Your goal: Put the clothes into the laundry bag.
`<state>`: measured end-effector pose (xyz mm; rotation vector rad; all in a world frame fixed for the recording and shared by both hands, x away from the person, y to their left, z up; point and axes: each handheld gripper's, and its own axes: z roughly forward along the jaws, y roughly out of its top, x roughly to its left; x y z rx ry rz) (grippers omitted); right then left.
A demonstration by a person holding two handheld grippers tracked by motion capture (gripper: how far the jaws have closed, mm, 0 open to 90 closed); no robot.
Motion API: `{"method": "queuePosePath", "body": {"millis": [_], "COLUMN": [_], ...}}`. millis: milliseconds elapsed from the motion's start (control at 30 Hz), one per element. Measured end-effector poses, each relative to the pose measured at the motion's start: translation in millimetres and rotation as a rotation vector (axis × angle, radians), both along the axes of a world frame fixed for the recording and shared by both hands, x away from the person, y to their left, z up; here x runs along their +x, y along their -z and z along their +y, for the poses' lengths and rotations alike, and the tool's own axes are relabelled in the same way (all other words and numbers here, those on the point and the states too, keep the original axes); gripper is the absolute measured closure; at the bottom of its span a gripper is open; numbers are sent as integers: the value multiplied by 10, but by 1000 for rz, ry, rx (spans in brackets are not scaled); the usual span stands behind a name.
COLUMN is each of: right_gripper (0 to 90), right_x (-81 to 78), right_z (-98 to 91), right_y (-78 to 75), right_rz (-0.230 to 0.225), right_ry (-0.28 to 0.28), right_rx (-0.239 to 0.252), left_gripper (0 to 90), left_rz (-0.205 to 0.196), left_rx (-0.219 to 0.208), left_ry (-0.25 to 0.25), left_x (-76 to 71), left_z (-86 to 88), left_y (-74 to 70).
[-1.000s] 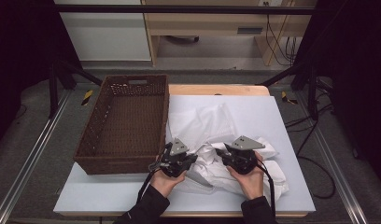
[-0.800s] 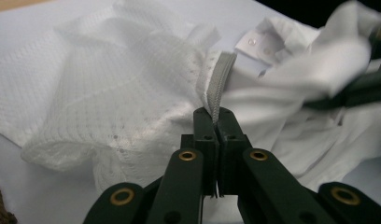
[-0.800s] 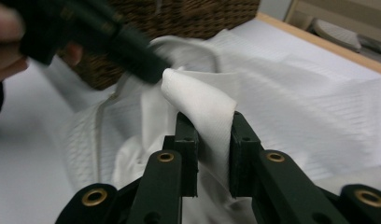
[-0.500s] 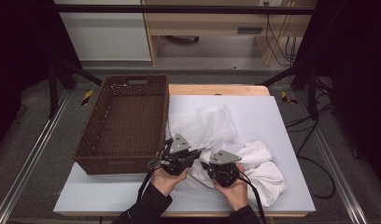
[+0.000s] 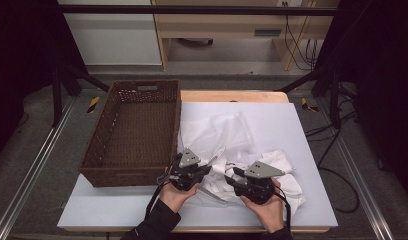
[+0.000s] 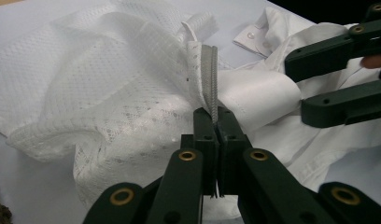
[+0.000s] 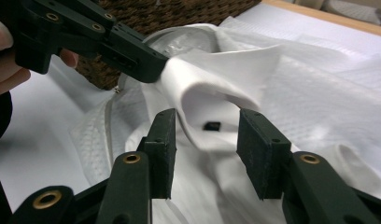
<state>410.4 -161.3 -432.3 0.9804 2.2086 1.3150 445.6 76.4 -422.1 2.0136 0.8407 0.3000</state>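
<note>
Now the left gripper (image 6: 212, 114) pinches the shirt (image 5: 227, 135) edge tight, so the half-open, just-opening right gripper (image 7: 205, 151), holding nothing, should bite the collar (image 7: 216, 79) squarely.

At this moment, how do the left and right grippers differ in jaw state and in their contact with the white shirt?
The left gripper has its jaws pressed together on a ribbed edge of the white shirt; the right gripper has jaws apart, having just been opening, with the collar fold between them but not pinched. In the high view the left gripper sits nearer the wicker basket than the right gripper. Both are black, hand-held and low over the shirt.
</note>
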Motion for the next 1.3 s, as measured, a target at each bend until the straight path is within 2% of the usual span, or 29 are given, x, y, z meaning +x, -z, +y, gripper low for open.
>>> {"method": "queuePosePath", "body": {"millis": [100, 167, 233, 300, 367, 433, 467, 500, 533, 567, 633, 667, 700, 733, 833, 900, 1000, 1033, 1100, 1200, 1233, 1300], "right_gripper": [632, 762, 779, 798, 731, 711, 761, 855, 868, 873, 877, 877, 877, 877, 877, 877, 876, 873, 864, 830, 821, 785], "right_x": [55, 139, 172, 213, 232, 224, 229, 228, 223, 220, 176, 138, 25, 25, -118, -110, 17, 73, 192, 342, 361, 352], "right_z": [59, 183, 206, 254, 293, 334, 347, 351, 344, 329, 276, 248, 223, 223, 281, 361, 472, 505, 558, 634, 639, 592], "right_y": [73, 118, 117, 107, 109, 132, 142, 145, 139, 125, 58, 14, -45, -45, -22, 34, 132, 165, 240, 370, 392, 392], "right_rz": [-4, -24, -15, -12, -6, -20, -14, -16, -29, -22, -29, -29, -37, -37, -34, -12, 24, 31, 43, 53, 51, 63], "right_ry": [-5, -16, -27, -40, -60, -56, -53, -46, -35, -36, -40, -61, -117, -117, -168, -182, -166, -145, -92, -20, -13, -21], "right_rx": [-5, -19, -1, -3, -4, -30, -33, -35, -37, -23, -5, 3, -6, -6, -30, -46, -61, -62, -64, -97, -90, -42], "left_gripper": [885, 885, 885, 885, 885, 885, 885, 885, 885, 885, 885, 886, 886, 886, 886, 886, 886, 886, 886, 886, 886, 886], "left_rz": [-10, -12, -13, -19, -24, -24, -23, -25, -24, -27, -29, -28, -32, -35, -51, -68, -90, -91, -87, -68, -62, -48], "left_rx": [1, 2, 2, 4, -2, 1, 2, 5, 2, 2, 1, 1, 1, 2, 3, 2, 14, 12, 16, 13, 7, -3], "left_ry": [-9, -12, -13, -16, -21, -23, -27, -31, -32, -36, -36, -38, -41, -38, -32, -24, 3, 7, 17, 13, 8, 2], "left_x": [18, 36, 46, 47, 41, 48, 54, 61, 65, 65, 69, 71, 72, 74, 52, 20, -35, -50, -71, -65, -61, -56], "left_z": [-8, 0, 13, 32, 58, 83, 93, 100, 106, 108, 113, 111, 107, 102, 40, -23, -109, -135, -153, -110, -80, -12], "left_y": [-42, -79, -113, -147, -174, -190, -193, -196, -199, -204, -217, -228, -246, -271, -376, -461, -555, -556, -525, -431, -399, -341]}}
